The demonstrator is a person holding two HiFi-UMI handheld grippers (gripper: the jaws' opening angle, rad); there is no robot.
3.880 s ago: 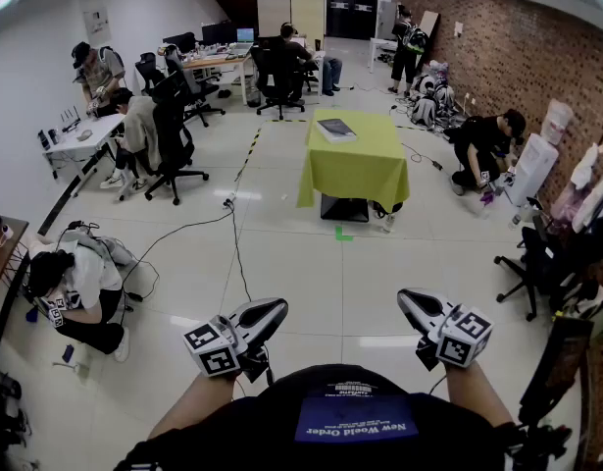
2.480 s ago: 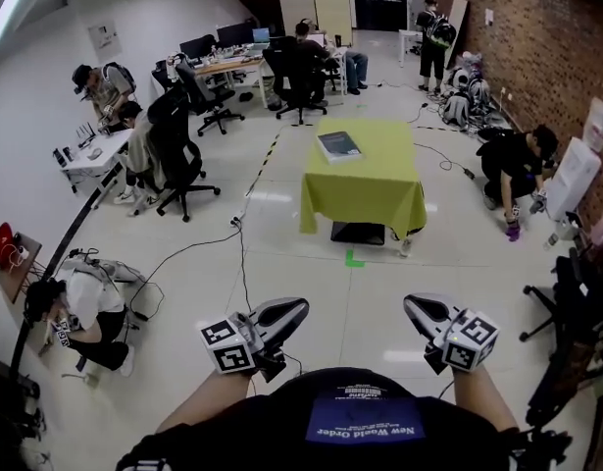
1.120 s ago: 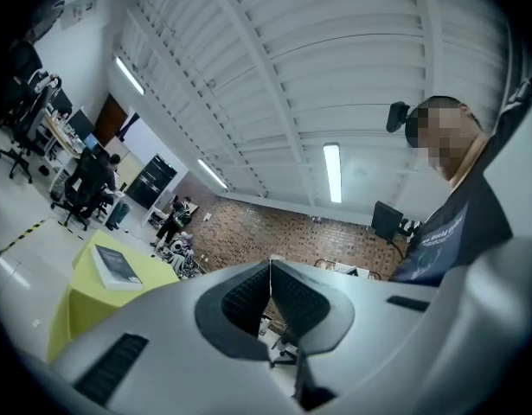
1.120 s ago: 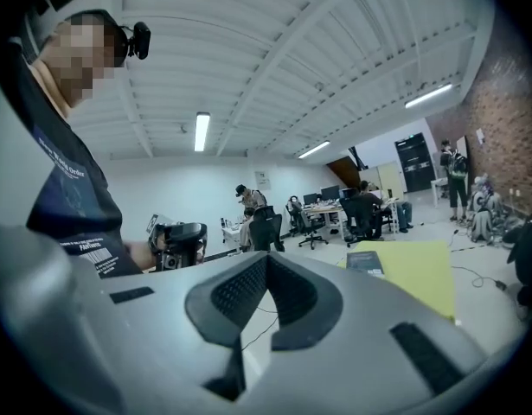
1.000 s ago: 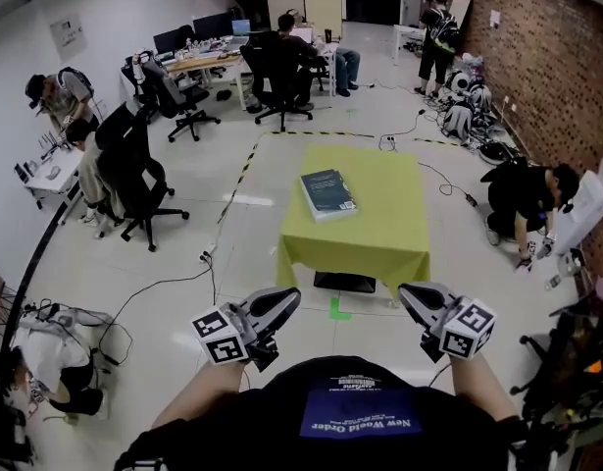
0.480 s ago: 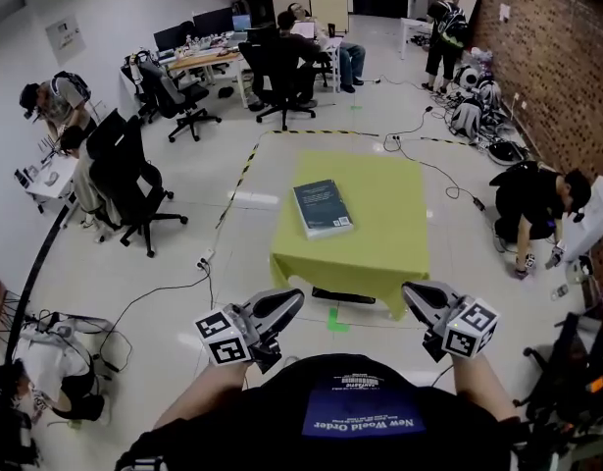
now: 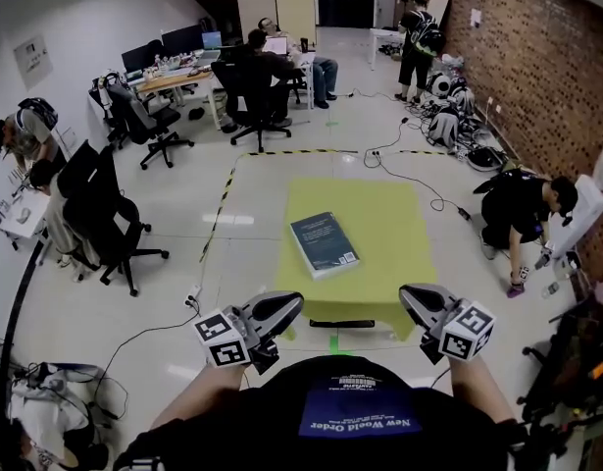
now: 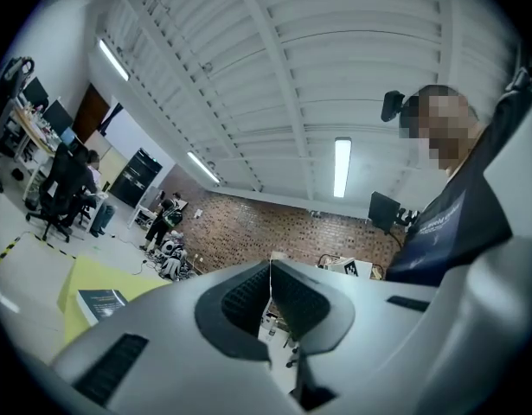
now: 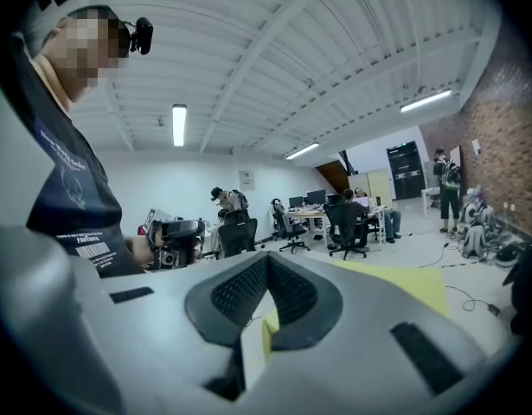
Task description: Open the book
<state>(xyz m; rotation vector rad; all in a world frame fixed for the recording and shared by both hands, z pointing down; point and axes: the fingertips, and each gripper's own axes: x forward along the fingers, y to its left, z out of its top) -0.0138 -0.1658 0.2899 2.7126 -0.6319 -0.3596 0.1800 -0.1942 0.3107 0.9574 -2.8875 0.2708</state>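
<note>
the book (image 7: 324, 244) is lying closed on the yellow table (image 7: 384, 226); short of the table, the left gripper (image 7: 284, 308) and right gripper (image 7: 412, 298) are hovering, jaws together, empty.

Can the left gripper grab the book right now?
Probably not yet. The left gripper is shut and hangs well short of the book, which lies on the yellow table ahead. Nothing stands between them.
</note>
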